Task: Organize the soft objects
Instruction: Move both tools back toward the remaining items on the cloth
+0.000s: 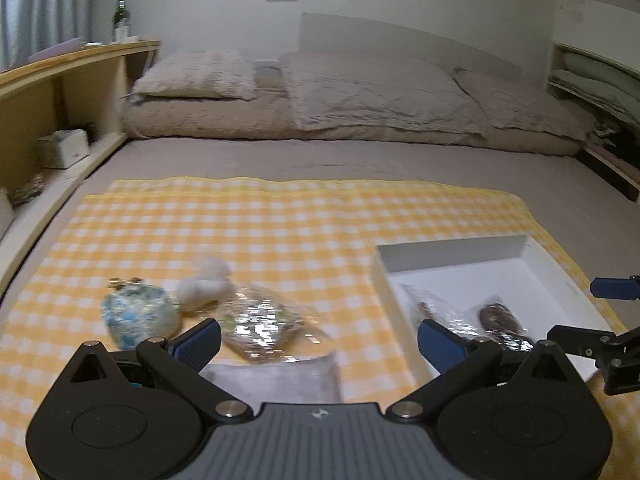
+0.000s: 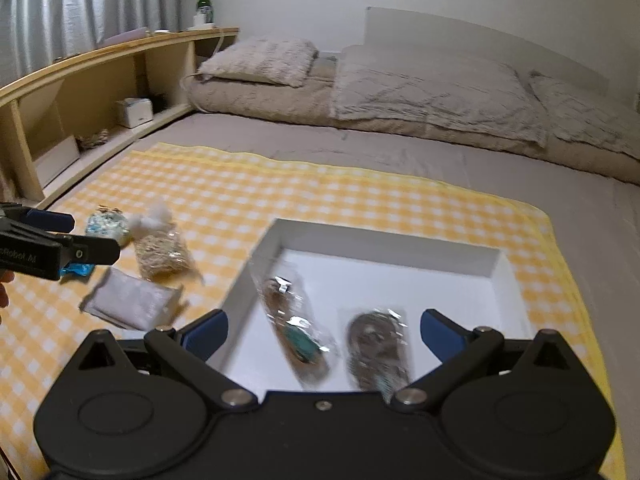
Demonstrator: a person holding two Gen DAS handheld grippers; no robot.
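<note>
On the yellow checked cloth [image 1: 248, 224] lie a blue-white patterned pouch [image 1: 138, 316], a white fluffy ball [image 1: 206, 286], a clear bag of straw-like filling [image 1: 260, 324] and a grey flat packet [image 1: 276, 380]. My left gripper [image 1: 320, 340] is open and empty above the grey packet. A white box [image 2: 276, 256] holds two clear-wrapped brown items [image 2: 294, 328] [image 2: 376, 348]. My right gripper [image 2: 324, 334] is open and empty over the box's near side. The same loose items show left of the box in the right wrist view, with the grey packet [image 2: 132, 300] nearest.
The cloth lies on a grey bed with pillows [image 1: 196, 76] and a folded duvet [image 1: 372, 92] at the back. A wooden shelf [image 1: 60, 80] with a bottle [image 1: 121, 18] runs along the left. A small blue wrapped item [image 2: 76, 270] lies under the left gripper's fingers.
</note>
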